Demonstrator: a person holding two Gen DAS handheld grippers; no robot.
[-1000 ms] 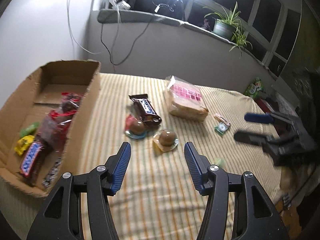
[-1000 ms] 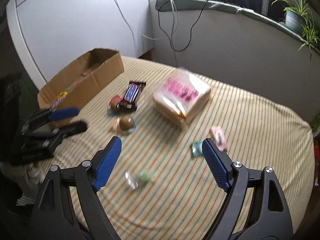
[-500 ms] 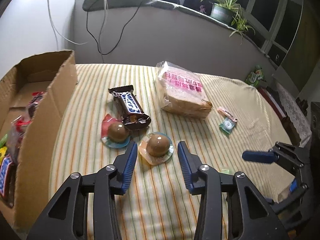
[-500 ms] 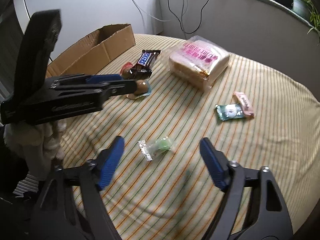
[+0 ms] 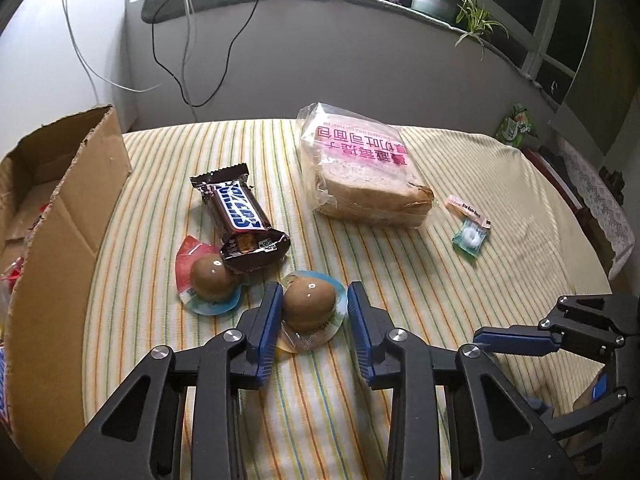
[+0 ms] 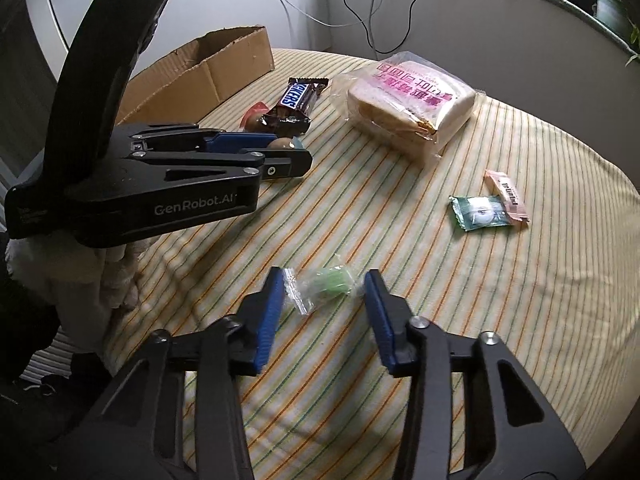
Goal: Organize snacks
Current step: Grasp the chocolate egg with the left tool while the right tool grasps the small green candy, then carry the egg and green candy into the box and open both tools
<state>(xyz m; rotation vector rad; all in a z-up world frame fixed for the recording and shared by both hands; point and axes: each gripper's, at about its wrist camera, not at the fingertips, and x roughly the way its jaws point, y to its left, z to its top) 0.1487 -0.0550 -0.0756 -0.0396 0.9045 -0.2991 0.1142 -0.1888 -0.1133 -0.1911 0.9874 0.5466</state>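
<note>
**Two grippers closing on two snacks at once**

Seven snacks lie loose on the striped bench [image 5: 400, 280]. The left gripper [image 5: 312, 320], low in the left wrist view, has its jaws closing around a brown egg pack [image 5: 309, 309]; the pads stand just beside it, not yet pressing, so nothing is gripped. The right gripper [image 6: 325, 304], low in the right wrist view, is also closing, with a green candy [image 6: 330, 283] between its pads and gaps on both sides.

Some wrapped snacks already sit in the box [image 5: 60, 216] at the left edge, though little of its inside shows. Left on the bench: a second egg pack [image 5: 210, 278], the Snickers [image 5: 240, 216] resting partly on it, the bread [image 5: 364, 172] at upper centre, and a teal candy [image 5: 470, 238] touching a pink bar [image 5: 468, 210] to the right. By my reading, the sorting is under way, with most pieces outstanding.
</note>
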